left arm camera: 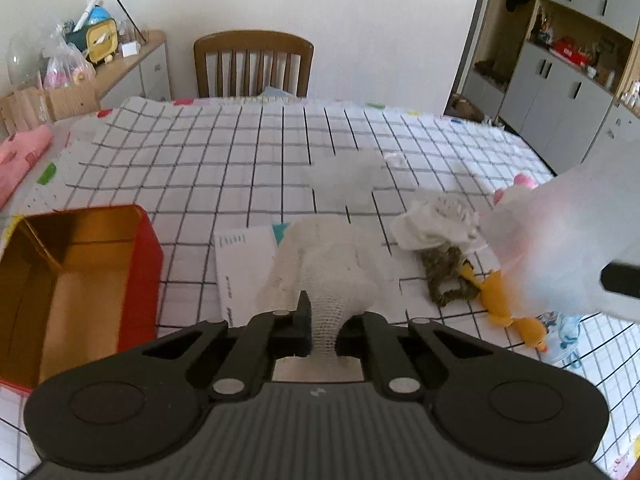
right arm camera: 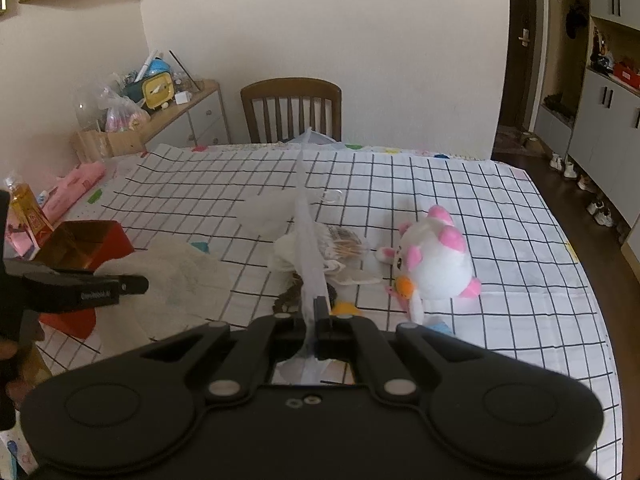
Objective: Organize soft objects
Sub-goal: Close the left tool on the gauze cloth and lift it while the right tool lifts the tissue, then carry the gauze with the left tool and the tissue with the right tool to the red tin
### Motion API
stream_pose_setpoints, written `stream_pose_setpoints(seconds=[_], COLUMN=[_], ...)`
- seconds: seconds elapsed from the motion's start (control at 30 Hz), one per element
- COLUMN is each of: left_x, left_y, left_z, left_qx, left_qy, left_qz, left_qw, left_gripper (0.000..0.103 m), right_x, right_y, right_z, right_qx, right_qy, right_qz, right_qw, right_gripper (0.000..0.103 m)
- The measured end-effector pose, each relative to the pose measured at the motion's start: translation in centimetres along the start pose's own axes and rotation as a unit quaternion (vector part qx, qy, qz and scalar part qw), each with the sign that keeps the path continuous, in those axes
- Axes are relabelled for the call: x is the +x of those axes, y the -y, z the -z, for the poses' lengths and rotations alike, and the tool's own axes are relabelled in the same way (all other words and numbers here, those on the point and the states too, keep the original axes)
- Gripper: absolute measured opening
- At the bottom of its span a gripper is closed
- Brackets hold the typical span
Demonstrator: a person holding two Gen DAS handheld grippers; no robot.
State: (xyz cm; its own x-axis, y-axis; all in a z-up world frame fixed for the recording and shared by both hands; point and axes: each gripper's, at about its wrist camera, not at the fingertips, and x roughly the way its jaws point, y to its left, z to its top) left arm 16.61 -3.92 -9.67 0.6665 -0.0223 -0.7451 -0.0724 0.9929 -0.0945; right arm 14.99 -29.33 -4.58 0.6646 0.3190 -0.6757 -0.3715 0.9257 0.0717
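My left gripper [left arm camera: 324,320] is shut on a white gauze mesh cloth [left arm camera: 324,264] that hangs above the table, just right of an open red tin box [left arm camera: 80,276] with a gold inside. My right gripper [right arm camera: 314,312] is shut on a thin translucent plastic sheet [right arm camera: 306,220] seen edge-on; in the left wrist view the sheet [left arm camera: 560,240] is a blurred white shape at the right. On the table lie a white crumpled cloth [left arm camera: 436,220], a brown braided piece [left arm camera: 444,276], a yellow rubber chicken [left arm camera: 508,312] and a white-and-pink plush toy [right arm camera: 434,258].
The table has a black-and-white checked cloth [left arm camera: 224,160]. A white paper [left arm camera: 244,268] lies under the gauze. A wooden chair [left arm camera: 254,64] stands at the far edge. A pink cloth [left arm camera: 20,160] lies far left. A cluttered sideboard [right arm camera: 180,116] and grey cabinets [left arm camera: 560,104] flank the room.
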Motion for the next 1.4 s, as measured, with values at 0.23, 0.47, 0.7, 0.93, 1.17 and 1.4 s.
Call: stream_pose_setpoints(seconds=[0.23,0.47,0.7,0.93,1.17,1.4], left_x=[-3.1,-5.9,-8.2,-9.7,-9.6,-8.2], left_y=[-2.3,-5.9,-10.4,-15.2,-19.6,-22.6], left_z=[-1.7,-3.4,-4.7,-5.5,-5.5,-5.3], left_qx=[-0.018,-0.035,-0.045,-0.060,-0.071,-0.083], left_qy=[0.018,0.043,0.075,0.094,0.094,0.084], left_qz=[0.003,-0.004,-0.033,-0.056,-0.066,-0.051], left_qw=[0.9997,0.9984,0.9956,0.9923,0.9908,0.9917], left_gripper=[0.006,0.006,0.006,0.006,0.006,0.006], right_x=[-0.8,-0.9,-0.3,1.1,2.9,5.7], right_y=[-2.4,-6.3,-11.3,-16.9,-22.0,-24.7], right_z=[-1.2,-3.6,-5.6,-6.7,-7.2,-6.9], right_qx=[-0.012,-0.025,-0.057,-0.082,-0.097,-0.089], right_qy=[0.013,0.024,0.036,0.034,0.015,-0.025], right_qz=[-0.027,-0.078,-0.115,-0.154,-0.180,-0.185], right_qw=[0.999,0.996,0.991,0.984,0.979,0.978], right_gripper=[0.000,0.000,0.000,0.000,0.000,0.000])
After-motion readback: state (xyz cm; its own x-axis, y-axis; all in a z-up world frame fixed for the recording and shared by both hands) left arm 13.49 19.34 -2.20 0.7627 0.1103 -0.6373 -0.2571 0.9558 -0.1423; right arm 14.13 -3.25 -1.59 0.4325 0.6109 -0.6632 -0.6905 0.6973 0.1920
